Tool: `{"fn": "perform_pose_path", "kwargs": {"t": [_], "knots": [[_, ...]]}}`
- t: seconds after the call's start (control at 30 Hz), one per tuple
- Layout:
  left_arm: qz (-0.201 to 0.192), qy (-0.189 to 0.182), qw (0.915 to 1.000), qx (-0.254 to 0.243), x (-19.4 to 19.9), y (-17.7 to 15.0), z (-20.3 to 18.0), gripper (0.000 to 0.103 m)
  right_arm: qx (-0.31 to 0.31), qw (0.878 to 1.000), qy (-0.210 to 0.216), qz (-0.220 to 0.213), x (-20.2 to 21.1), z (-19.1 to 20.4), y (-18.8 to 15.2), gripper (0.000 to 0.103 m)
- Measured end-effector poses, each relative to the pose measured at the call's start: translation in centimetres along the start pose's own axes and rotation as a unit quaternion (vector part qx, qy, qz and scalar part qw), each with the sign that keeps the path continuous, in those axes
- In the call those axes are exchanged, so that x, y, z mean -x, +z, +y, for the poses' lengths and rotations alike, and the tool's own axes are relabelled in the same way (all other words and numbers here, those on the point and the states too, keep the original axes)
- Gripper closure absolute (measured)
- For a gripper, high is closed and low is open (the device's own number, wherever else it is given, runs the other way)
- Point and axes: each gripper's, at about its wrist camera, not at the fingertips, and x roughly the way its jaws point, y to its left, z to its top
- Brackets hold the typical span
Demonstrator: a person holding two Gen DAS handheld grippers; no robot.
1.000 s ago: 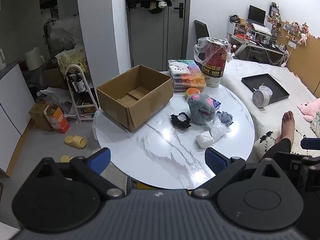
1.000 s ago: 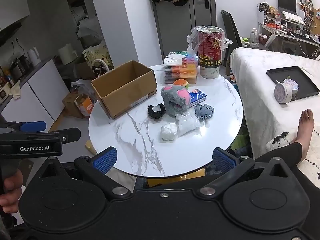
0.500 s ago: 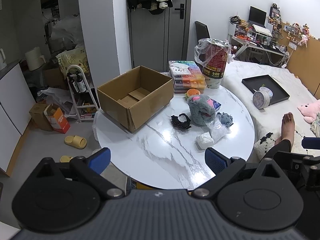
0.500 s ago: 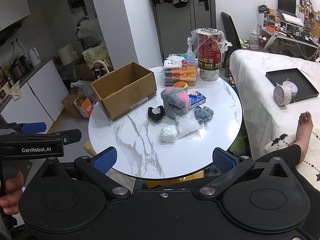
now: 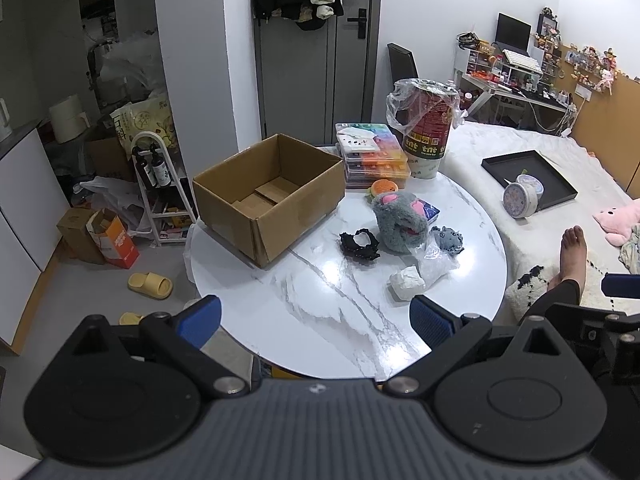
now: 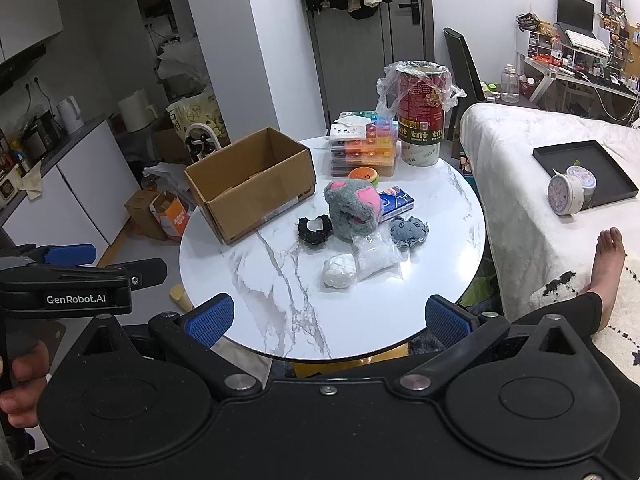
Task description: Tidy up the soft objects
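Observation:
On the round white marble table [image 5: 320, 312] [image 6: 280, 280] lie soft things: a grey and pink plush [image 5: 398, 220] [image 6: 354, 208], a black lacy piece [image 5: 359, 244] [image 6: 315, 229], a small grey-blue plush [image 5: 448, 239] [image 6: 409, 231], a white lump [image 5: 406, 282] [image 6: 339, 271], a clear bag [image 6: 376, 256] and an orange burger toy [image 5: 383, 188] [image 6: 363, 175]. An open cardboard box [image 5: 268, 196] [image 6: 248, 184], empty, stands to their left. My left gripper [image 5: 316, 318] and right gripper [image 6: 328, 316] both hang open at the table's near edge, holding nothing.
A stack of coloured plastic cases [image 5: 372, 156] and a red can in a plastic bag [image 5: 428, 136] stand at the table's back. A white-covered bed [image 6: 540, 184] with a black tray [image 6: 584, 172] is at right; a person's bare foot [image 6: 608, 256] rests beside it. Floor clutter lies left.
Both grippers have drifted very slightly; the table appears a little nearer in the right wrist view. Nothing on the table has moved.

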Motion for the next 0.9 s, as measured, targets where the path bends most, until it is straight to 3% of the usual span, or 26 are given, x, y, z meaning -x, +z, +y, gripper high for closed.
{"fn": "perform_pose_path", "kwargs": {"t": [0.9], "knots": [[0.009,-0.004,0.9999,0.008,-0.15,0.16,0.13,0.003,0.004,1.000,-0.005,0.001,0.36,0.18,0.09,0.000]]}}
